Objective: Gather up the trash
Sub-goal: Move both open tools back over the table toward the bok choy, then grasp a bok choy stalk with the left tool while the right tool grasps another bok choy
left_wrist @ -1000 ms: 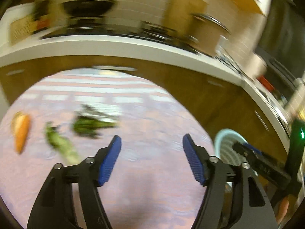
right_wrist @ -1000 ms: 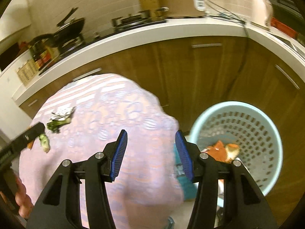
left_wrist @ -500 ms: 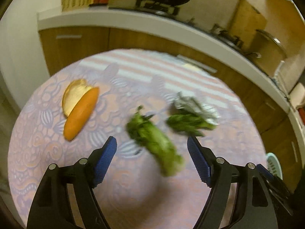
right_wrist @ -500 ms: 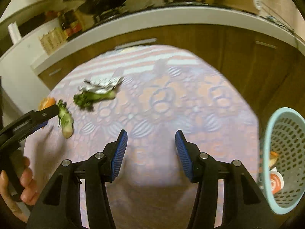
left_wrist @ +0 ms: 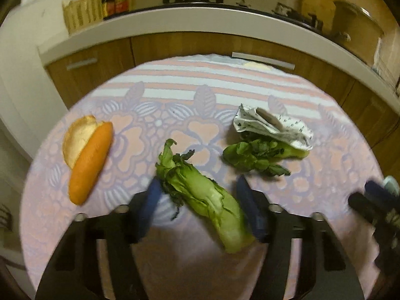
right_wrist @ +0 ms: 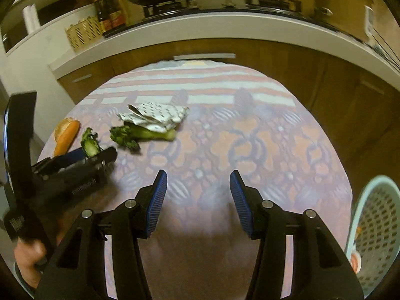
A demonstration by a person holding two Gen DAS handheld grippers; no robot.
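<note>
A green bok choy leaf (left_wrist: 200,195) lies slantwise on the round table with the pink patterned cloth (left_wrist: 175,262). My left gripper (left_wrist: 200,200) straddles it; the jaws are closing, and the blurred blue pads (left_wrist: 152,200) stand close beside the leaf. Seen from the right wrist view, the left gripper (right_wrist: 97,155) has the leaf tip (right_wrist: 90,145) sticking out past it. Farther back lie a second green vegetable (left_wrist: 255,155), a crumpled spotted wrapper (left_wrist: 270,127), and a carrot (left_wrist: 90,162) on a pale peel (left_wrist: 75,137). My right gripper (right_wrist: 198,190) hovers open over bare cloth, nothing between its fingers.
A light blue perforated basket (right_wrist: 375,237) with some trash inside stands off the table's right edge. Wooden cabinets under a white counter (right_wrist: 200,32) curve behind the table, bearing a wok, bottles and a pot. A hand (right_wrist: 27,257) holds the left gripper's handle.
The left gripper swung from the basket side to the greens, dropped over the bok choy leaf and narrowed its jaws. The right gripper swung left from the basket to over the table.
</note>
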